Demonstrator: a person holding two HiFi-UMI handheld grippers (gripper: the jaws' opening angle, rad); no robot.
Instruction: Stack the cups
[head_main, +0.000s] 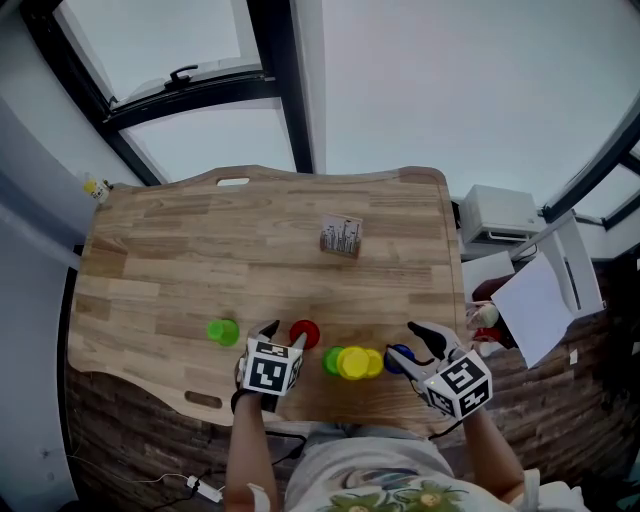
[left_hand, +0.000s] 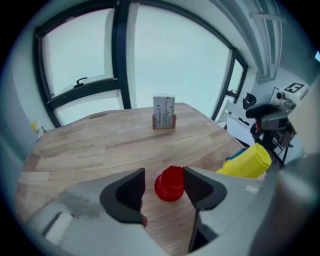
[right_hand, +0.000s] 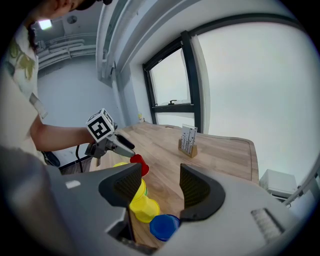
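The left forearm (head_main: 250, 450) and the right forearm (head_main: 497, 452) both come up from the 6 o'clock edge of the head view; the left gripper (head_main: 285, 335) sits toward 7 o'clock, pitched steeply down and aimed at 1 o'clock, jaws apart (its marker cube (head_main: 272, 368) is nearest the wrist); the right gripper (head_main: 408, 347), toward 5 o'clock, slants more gently, aimed at 10 o'clock, jaws likewise apart

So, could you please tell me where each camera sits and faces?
Head view: on the person's head, steeply down at the table; forearms, left gripper, right gripper show.
Left gripper view: on that gripper, past open jaws to the red cup.
Right gripper view: likewise, across the table; left forearm shows.
Shared: red cup, card holder.
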